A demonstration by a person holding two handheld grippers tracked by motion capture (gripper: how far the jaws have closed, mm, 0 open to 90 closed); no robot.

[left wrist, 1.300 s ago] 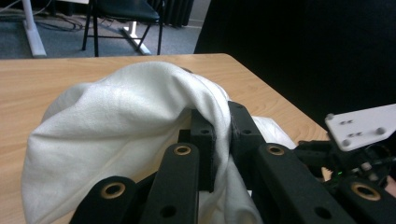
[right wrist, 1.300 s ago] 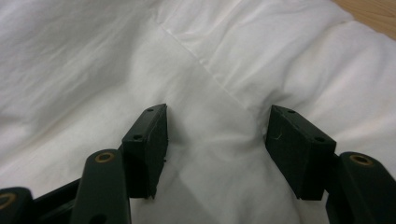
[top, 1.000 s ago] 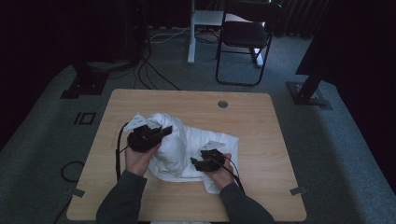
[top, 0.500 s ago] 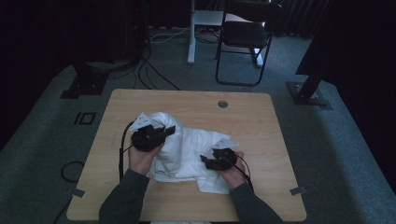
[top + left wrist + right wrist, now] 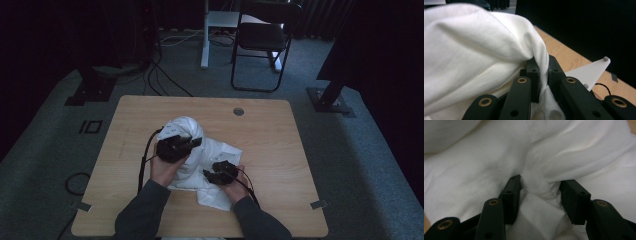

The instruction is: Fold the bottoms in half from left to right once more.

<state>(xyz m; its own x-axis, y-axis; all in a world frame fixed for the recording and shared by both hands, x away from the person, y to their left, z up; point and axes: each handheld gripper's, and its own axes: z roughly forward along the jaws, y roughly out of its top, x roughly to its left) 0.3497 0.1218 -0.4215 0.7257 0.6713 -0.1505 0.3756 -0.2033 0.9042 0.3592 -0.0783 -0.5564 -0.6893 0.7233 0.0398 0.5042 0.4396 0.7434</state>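
Two black tongs work one crumpled white cloth (image 5: pixel 200 160) that lies bunched near the middle of the light wooden table (image 5: pixel 280 150); the person's forearms in dark sleeves reach in from the near edge. The left tongs (image 5: pixel 196 142) sit over the tall heap of fabric at the cloth's left side; in the left gripper view their jaws stand narrow, clamped on a thin fold of the cloth (image 5: pixel 486 57) that drapes up and over them, probably so that this side can be lifted clear of the table. The right tongs (image 5: pixel 209 175) rest lower, on the flatter spread of fabric toward the near right; in the right gripper view their jaws stand fairly wide with a gathered ridge of cloth (image 5: pixel 544 182) bunched between them, both pads touching it, though whether the pinch is firm cannot be told; it looks like a second hold being taken, so the fabric can be pulled taut between the hands; the cloth thus lies under and between both tongs, touching each.
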